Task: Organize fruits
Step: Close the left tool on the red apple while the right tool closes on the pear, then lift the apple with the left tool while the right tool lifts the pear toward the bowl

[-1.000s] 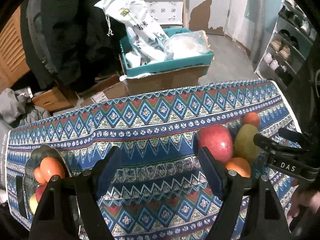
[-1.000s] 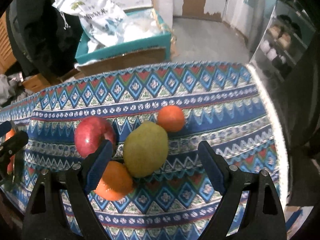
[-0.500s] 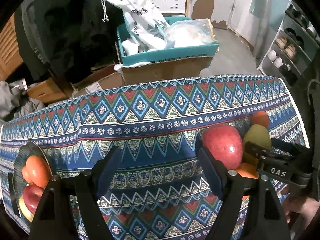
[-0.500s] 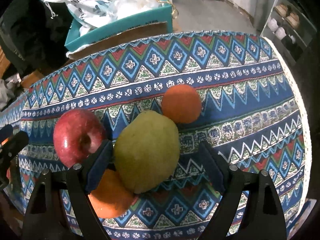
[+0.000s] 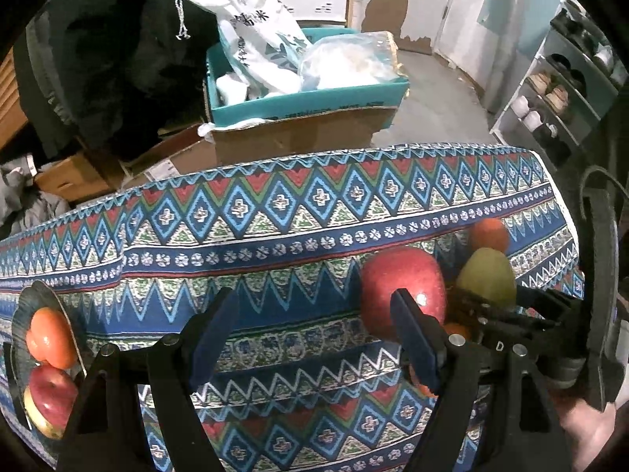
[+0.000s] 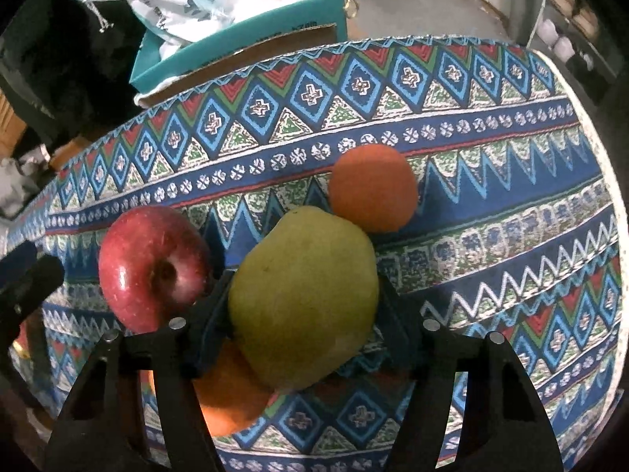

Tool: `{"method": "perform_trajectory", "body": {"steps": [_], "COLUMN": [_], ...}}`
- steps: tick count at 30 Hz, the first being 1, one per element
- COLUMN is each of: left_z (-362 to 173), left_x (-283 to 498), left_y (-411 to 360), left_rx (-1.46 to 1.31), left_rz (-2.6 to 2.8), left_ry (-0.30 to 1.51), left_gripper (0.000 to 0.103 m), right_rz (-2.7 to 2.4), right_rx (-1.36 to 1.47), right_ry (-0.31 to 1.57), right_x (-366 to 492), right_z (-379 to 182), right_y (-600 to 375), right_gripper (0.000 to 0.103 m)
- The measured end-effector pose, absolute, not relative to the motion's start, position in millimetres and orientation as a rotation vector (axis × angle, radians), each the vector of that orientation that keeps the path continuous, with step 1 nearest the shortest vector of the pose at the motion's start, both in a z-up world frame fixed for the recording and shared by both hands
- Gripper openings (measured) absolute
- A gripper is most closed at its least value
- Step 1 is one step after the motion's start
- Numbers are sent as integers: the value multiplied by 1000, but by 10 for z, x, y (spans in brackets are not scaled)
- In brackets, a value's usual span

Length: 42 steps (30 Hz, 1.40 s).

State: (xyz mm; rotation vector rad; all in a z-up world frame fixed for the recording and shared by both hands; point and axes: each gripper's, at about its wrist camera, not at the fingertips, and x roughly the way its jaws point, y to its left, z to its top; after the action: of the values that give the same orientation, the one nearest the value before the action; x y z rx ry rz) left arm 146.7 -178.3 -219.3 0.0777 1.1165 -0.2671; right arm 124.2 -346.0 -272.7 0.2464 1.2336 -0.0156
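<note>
A green pear (image 6: pixel 302 295) lies on the patterned cloth (image 6: pixel 491 196) between the jaws of my right gripper (image 6: pixel 302 306), which is shut on it. A red apple (image 6: pixel 151 267) lies to its left, one orange (image 6: pixel 373 187) behind it and another orange (image 6: pixel 228 393) in front left. In the left wrist view my left gripper (image 5: pixel 310 330) is open and empty, with the red apple (image 5: pixel 403 287) just beyond its right finger and the pear (image 5: pixel 487 275) further right. A grey plate (image 5: pixel 23 306) at far left holds an orange (image 5: pixel 49 338) and an apple (image 5: pixel 51 397).
Behind the table stand a teal box (image 5: pixel 306 98) with white bags on a cardboard box. A shoe rack (image 5: pixel 558 98) stands at the right. The cloth's right edge (image 6: pixel 589 126) is close to the fruit pile.
My right gripper moved forward and closed its jaws on the pear. My left gripper moved slightly right toward the red apple and stayed open.
</note>
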Motion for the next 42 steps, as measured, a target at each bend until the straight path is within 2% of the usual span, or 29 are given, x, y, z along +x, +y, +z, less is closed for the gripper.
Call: {"method": "perform_trajectory", "body": {"steps": [6,9,24,27,32,42], "left_z": [-2231,-2246,-2590,-2636,-2707,-2596], "left_x": [1477,1462,1600,1617,1633,1536], "left_y": [-1925,-2025,-2286,-2278,-2283,-2280], "left_rx": [16,25,26,2,-13,63], "left_rz": [-317,-332,-374,-374,-404,-392], "left_ry": [1148,1144,1215,1222,1246,1190], "left_gripper": [81,88,88,84,63,62], "right_rz": [-54,-80,-176,-174,-164,-157], "right_rx": [173,155,171,182,181,138], "right_ry": [1176,1154,1121,1126,1129,1112], "right_x": [1129,1066,813,807,820,850], "right_z": [-2546,-2456,-2350,-2368,-2377,-2315], "right_y": [-3519,-3595,-3975,-3997,-3979,-3860], "right_gripper": [68,68,68,68,68,68]}}
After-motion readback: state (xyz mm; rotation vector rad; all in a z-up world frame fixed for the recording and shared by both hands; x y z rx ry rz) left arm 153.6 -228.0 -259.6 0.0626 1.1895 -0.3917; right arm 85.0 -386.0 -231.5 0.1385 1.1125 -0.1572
